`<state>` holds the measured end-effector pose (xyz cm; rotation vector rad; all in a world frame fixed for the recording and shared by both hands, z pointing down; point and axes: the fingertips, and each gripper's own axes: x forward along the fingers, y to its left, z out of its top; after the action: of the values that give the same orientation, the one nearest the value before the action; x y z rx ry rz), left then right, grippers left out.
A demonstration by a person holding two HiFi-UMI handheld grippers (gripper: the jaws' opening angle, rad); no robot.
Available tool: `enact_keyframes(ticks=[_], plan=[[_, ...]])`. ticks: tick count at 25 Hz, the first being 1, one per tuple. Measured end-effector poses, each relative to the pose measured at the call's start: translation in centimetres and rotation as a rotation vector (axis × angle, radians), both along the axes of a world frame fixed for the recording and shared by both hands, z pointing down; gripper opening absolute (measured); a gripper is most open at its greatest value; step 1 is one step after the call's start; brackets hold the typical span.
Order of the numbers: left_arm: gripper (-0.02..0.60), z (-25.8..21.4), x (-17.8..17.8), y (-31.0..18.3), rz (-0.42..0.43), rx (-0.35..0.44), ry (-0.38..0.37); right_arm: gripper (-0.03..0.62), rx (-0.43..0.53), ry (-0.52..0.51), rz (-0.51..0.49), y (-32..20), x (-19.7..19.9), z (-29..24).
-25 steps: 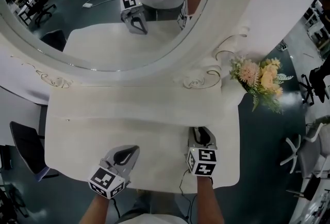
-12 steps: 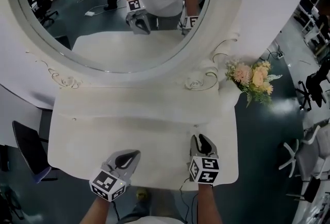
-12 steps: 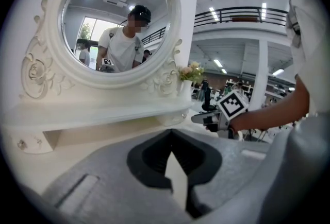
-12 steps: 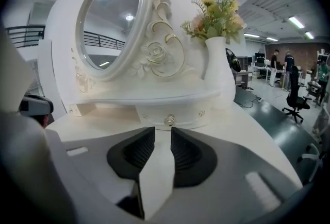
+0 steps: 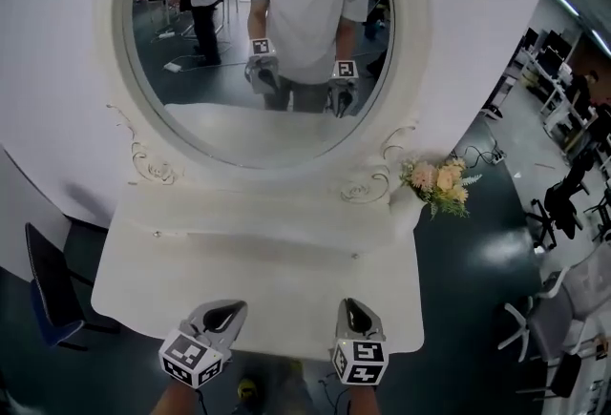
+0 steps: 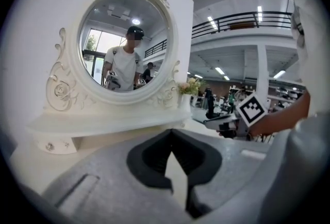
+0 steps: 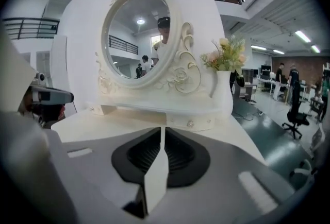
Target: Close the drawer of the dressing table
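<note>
The white dressing table (image 5: pixel 143 280) carries an oval mirror (image 5: pixel 267 31) on a low shelf. A small drawer front with a round knob (image 7: pixel 191 123) lies flush under the shelf's right end; its knob (image 5: pixel 355 256) also shows from above. A second small knob (image 5: pixel 158 234) sits at the left end. My left gripper (image 5: pixel 221 316) hangs over the table's front edge with its tips together and nothing between them. My right gripper (image 5: pixel 355 313) is beside it, jaws closing to a thin slit, with nothing between them. Neither gripper touches the table.
A vase of pink and yellow flowers (image 5: pixel 437 182) stands at the table's right back corner. A dark chair (image 5: pixel 48 294) is left of the table and office chairs (image 5: pixel 554 203) are to the right. The mirror reflects a person holding both grippers.
Both grippers have drawn back from the tabletop to its front edge and risen. The right gripper's jaws have narrowed. More of the mirror now shows in the head view.
</note>
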<state>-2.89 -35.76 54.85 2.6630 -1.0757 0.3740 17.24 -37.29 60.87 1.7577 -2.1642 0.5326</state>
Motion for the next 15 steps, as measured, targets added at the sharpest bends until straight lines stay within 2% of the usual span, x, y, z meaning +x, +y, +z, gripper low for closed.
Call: enact_keyframes(ticks=[2,6,15], plan=[[0.000,-0.8,-0.8,0.9,-0.007,0.018,0.012,0.005,0.021,0.036,-0.009,1.4,-0.9,-1.2],[0.000,-2.7,-2.5,2.8,-0.022,0.052,0.025,0.002,0.051,-0.001,0.001,4.4,-2.3,-3.5],[0.000,-7.3,-7.3,6.4,-0.077,0.144,0.071,0.002,0.141,-0.016,-0.017,9.9,-4.9,-8.8]])
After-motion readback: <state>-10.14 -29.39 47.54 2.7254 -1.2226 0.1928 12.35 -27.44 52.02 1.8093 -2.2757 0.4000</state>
